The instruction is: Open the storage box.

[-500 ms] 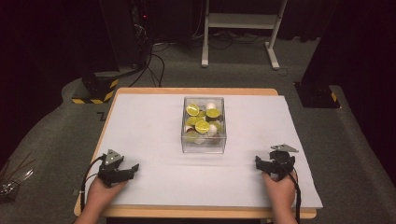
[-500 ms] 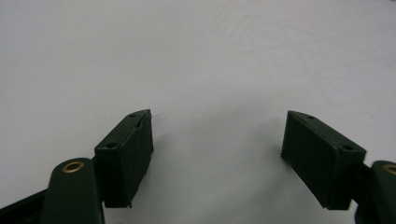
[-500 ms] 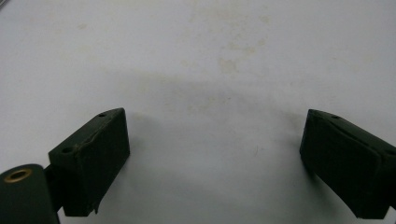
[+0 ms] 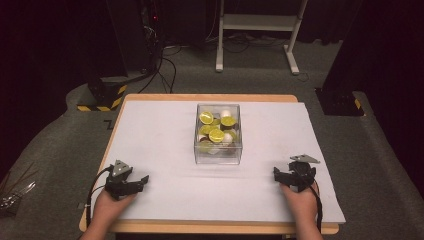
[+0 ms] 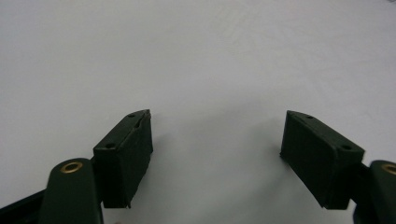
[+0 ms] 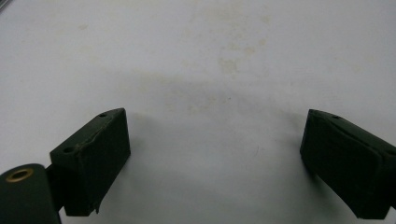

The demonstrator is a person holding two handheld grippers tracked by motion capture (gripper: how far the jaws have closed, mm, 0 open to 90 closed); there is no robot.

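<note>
A clear plastic box (image 4: pixel 218 134) stands in the middle of the white sheet, holding lime halves (image 4: pixel 216 135) and some pale round pieces. My left gripper (image 4: pixel 141 181) rests on the sheet near the front left, held in a hand, its jaws pointing right. In the left gripper view its jaws (image 5: pixel 218 116) stand apart over bare white sheet, with nothing between them. My right gripper (image 4: pixel 278 175) lies at the front right with its jaws pointing left. Its jaws (image 6: pixel 215 113) are wide open over faintly stained sheet. Both grippers are well short of the box.
The white sheet (image 4: pixel 160 135) covers a wooden table (image 4: pixel 210 227) whose edge runs close behind both hands. Beyond the table are grey floor, a white metal frame (image 4: pixel 257 30), cables and a yellow-black striped base (image 4: pixel 102 97).
</note>
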